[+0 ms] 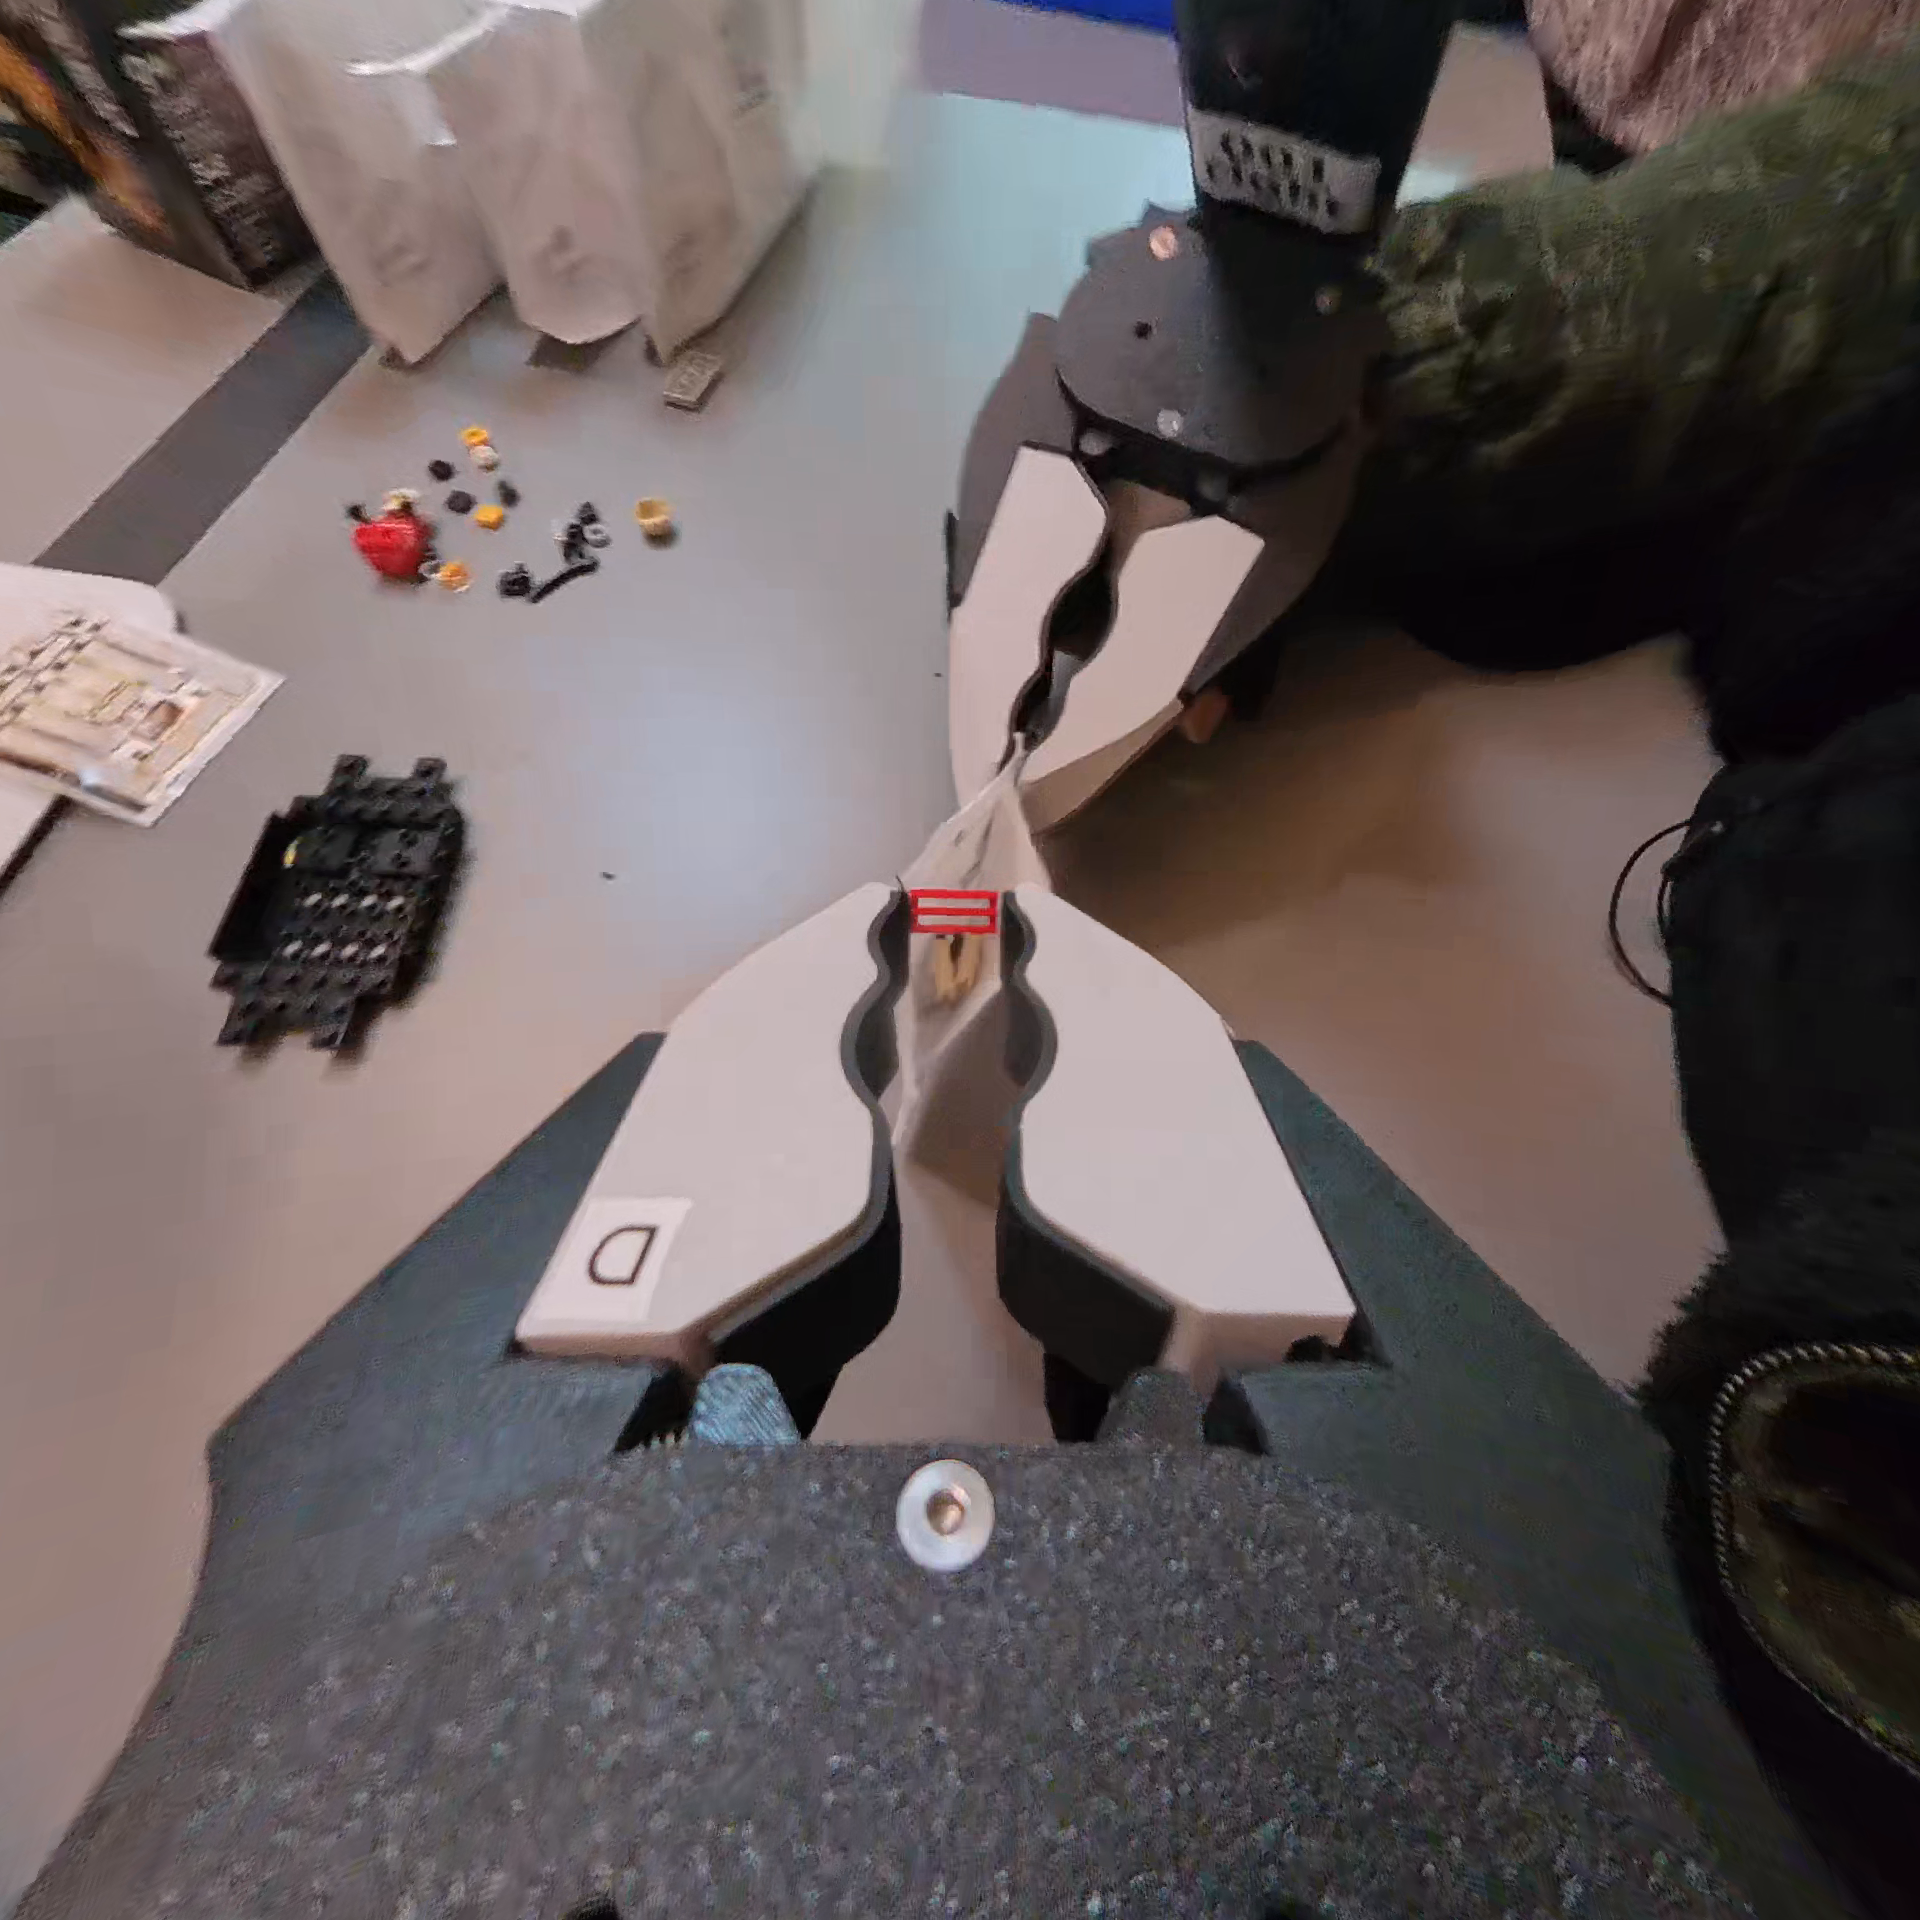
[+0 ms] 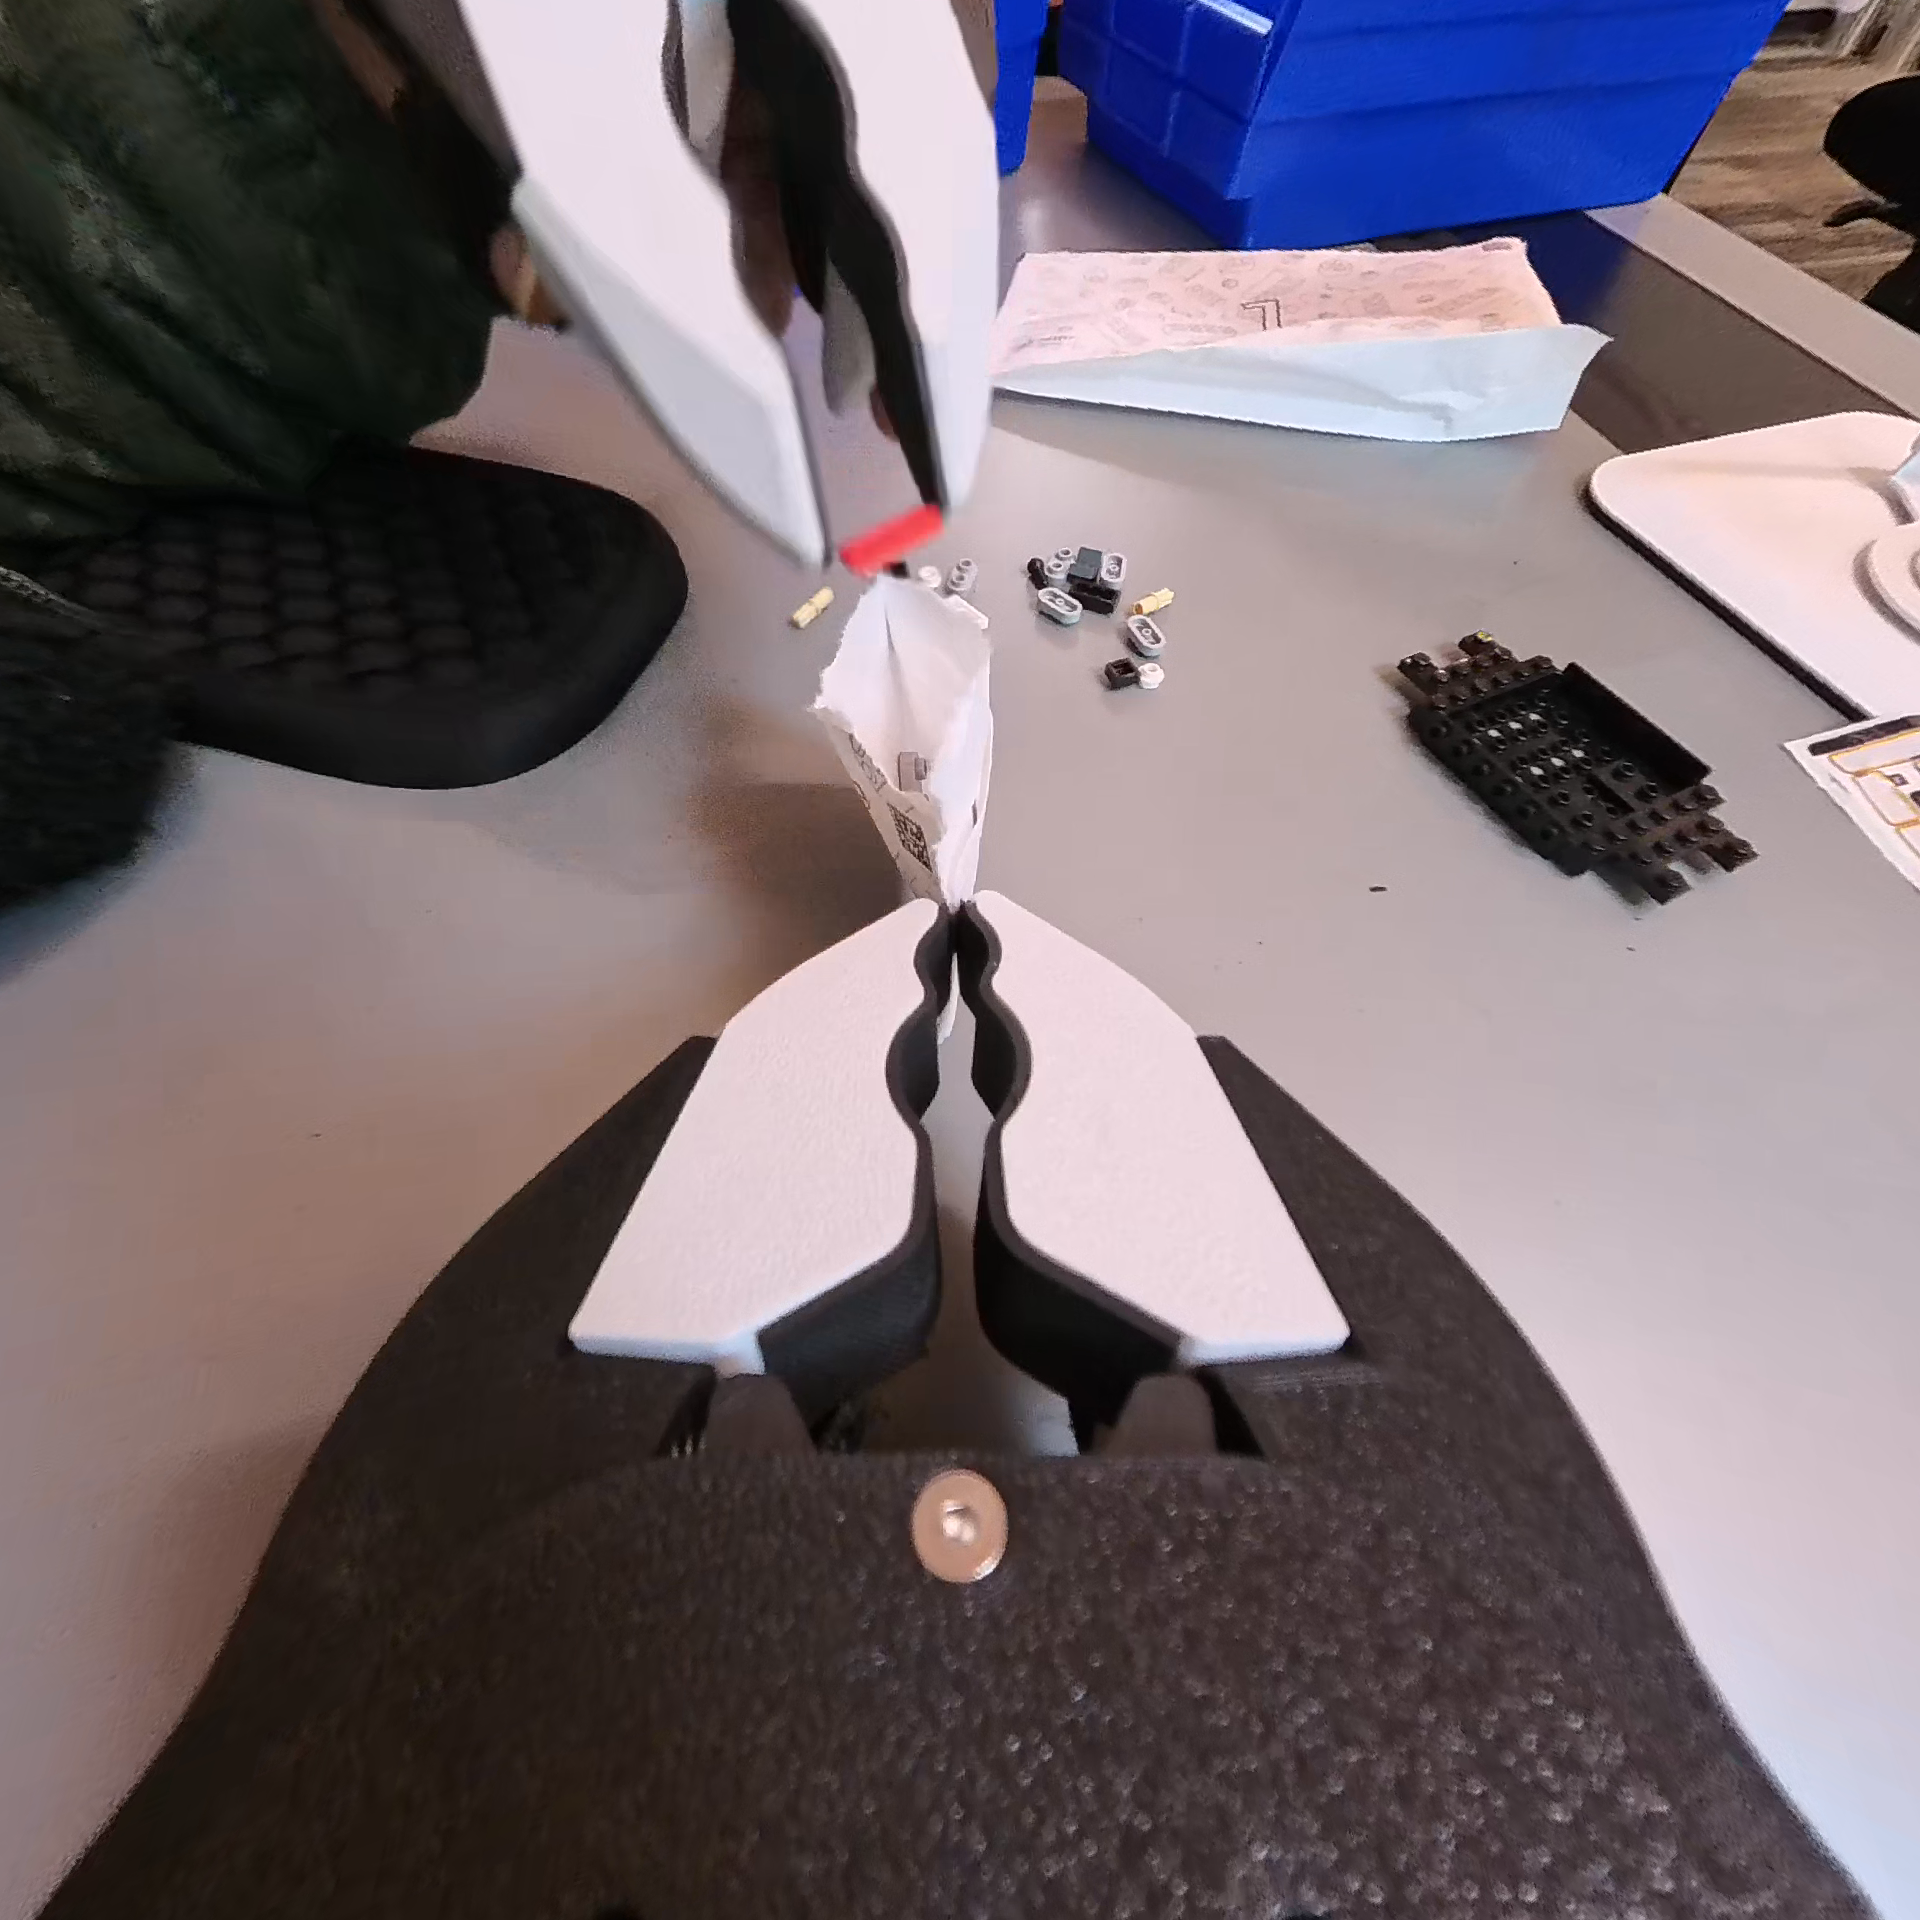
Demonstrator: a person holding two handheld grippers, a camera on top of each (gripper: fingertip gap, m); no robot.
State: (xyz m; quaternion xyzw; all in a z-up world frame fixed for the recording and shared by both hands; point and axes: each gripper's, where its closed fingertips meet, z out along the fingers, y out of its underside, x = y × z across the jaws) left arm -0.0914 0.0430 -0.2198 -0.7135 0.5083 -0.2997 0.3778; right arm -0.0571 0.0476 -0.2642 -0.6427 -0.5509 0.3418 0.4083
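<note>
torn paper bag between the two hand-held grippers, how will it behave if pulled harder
The torn paper bag looks thin and creased, so probably floppy and light. Its ragged upper edge suggests it would likely tear further. The right hand-held gripper pinches only a twisted corner, which might slip out.

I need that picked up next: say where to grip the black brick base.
Probably from above, mid-length, across the narrow width of the black brick base: it lies flat on the table, and its straight long sides give a claw parallel faces.

A small red brick (image 1: 953, 912) is pinched at the left gripper (image 1: 951, 920) fingertips; a torn white paper bag (image 2: 920, 748) is clamped by the right gripper (image 2: 961, 914), above the grey table (image 2: 1247, 1039).
</note>
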